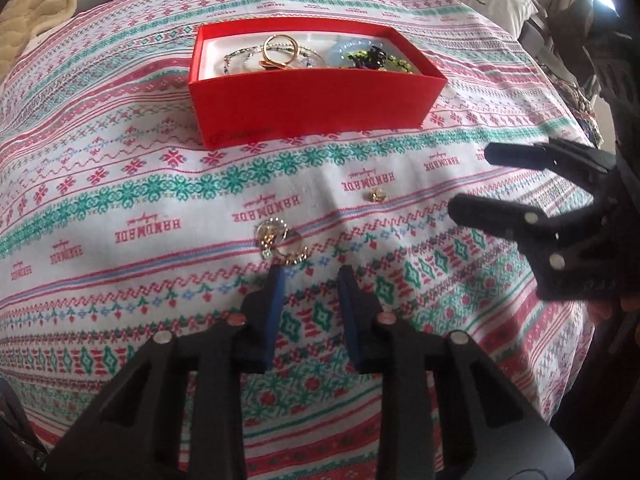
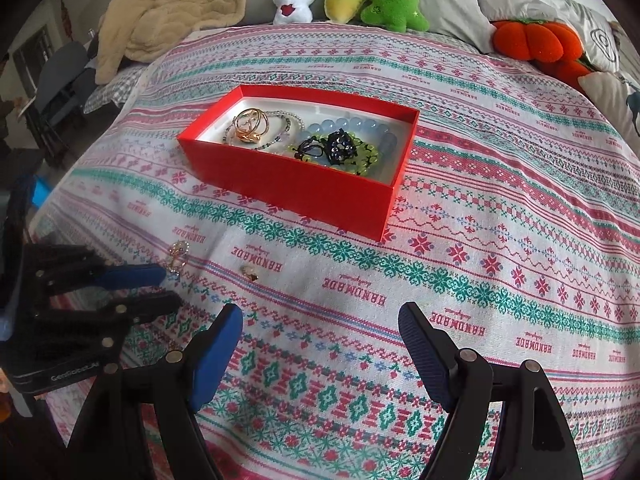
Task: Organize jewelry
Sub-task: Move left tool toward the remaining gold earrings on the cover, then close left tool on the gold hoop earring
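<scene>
Just jaws apart, beside earrings (image 1: 280, 242)

The bed (image 2: 500, 184) wears a matt woven cloth with a stitched-looking pattern, and on it the red box (image 2: 320, 188) looks like smooth matt cardboard, white-lined, holding shiny gold-coloured metal rings (image 2: 250, 122), glossy translucent pale blue beads (image 2: 352, 124) and yellow-green beads (image 2: 368, 156). Near the bed's front edge lie a sparkly metal ring cluster (image 1: 280, 240) and a small gold-coloured piece (image 1: 377, 194). Each hand-held gripper, left (image 1: 310, 276) and right (image 2: 320, 314), is matt black plastic with ribbed blue rubbery pads (image 2: 424, 344); plush toys (image 2: 394, 2) and a quilted beige blanket (image 2: 168, 8) sit along the bed's far edge.
</scene>
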